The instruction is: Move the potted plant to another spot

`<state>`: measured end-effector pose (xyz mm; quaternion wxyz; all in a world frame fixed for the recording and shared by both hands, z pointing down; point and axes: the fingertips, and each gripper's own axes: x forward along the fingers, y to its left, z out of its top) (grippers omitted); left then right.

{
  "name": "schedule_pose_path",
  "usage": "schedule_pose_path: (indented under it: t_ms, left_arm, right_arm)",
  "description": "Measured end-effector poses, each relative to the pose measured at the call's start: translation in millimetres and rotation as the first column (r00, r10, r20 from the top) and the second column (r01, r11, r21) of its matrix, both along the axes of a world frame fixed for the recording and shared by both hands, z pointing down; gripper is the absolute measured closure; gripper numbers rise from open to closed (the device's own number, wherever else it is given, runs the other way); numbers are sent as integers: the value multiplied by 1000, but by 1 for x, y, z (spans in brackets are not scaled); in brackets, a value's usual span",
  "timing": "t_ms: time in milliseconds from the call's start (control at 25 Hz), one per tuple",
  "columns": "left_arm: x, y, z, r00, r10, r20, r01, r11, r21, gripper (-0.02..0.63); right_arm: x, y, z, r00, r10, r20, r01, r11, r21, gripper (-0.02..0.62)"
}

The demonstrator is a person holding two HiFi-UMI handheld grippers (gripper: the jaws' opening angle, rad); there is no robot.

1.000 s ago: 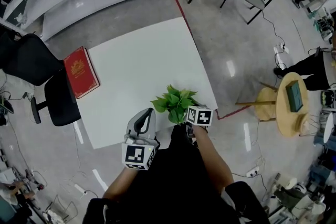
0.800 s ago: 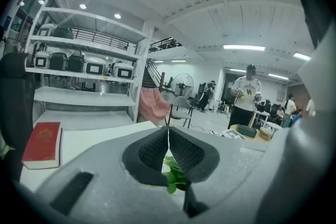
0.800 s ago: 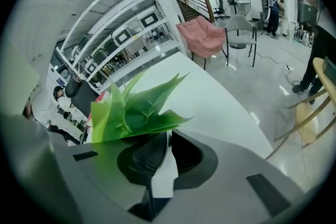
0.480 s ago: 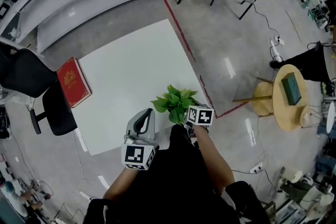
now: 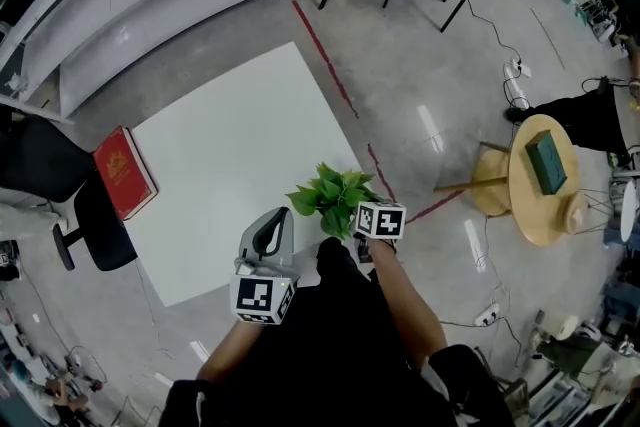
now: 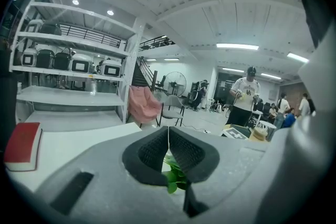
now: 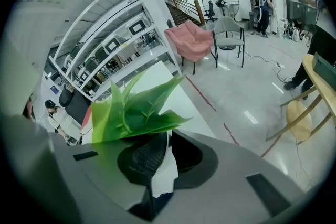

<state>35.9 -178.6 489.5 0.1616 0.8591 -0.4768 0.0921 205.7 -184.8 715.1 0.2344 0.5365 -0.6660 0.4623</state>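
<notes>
Head view: potted plant [image 5: 333, 197] at the near right corner of the white desk [image 5: 230, 145], its leaves spread over the desk's edge. Cannot tell from here whether the pot's base rests on the desk or hangs clear of it.

In the right gripper view, right tongs [image 7: 167, 150] pinching a thin white wall, apparently the pot's rim, with green leaves fanning directly above the pads [image 7: 146, 157]. In the left gripper view, left tongs [image 6: 168, 139] pressed together on nothing, with a few leaves visible beyond them. Held near and to the left of the plant, lending it no support.

Far left on the desk, a red book [image 5: 122, 173], well apart from the plant.

Risks, as judged:
- A one-sided pinch on a thin rim, so likely to let the pot pivot, tip out soil or slip free altogether.
- So close to the desk's edge, with bare floor to the right, that a slip could mean a fall to the floor.
- Could also bruise leaves caught against the pads.

Best carried level and slowly, then set down well inside the edge before easing the pinch.
</notes>
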Motion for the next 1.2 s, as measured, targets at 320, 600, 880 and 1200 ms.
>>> schedule_pose_path:
  t_ms: [320,600,880,1200]
  left_arm:
    - [32,-11,4,1000,7,-2,-7,1000,-8,586]
    - [42,-17,8,1000,4,-2,-4,1000,-17,586]
    - [49,-20,11,1000,2,3,-2,1000,-22,586]
    - [48,-16,13,1000,6,-2,-6,1000,-21,586]
  right_arm:
    - [28,-7,5,1000,4,7,-4,1000,-14,563]
    - [33,-11,7,1000,-5,19,5,1000,-20,563]
    - [33,-12,7,1000,-21,19,21,1000,-16,561]
    - [32,-9,8,1000,-3,26,3,1000,-11,561]
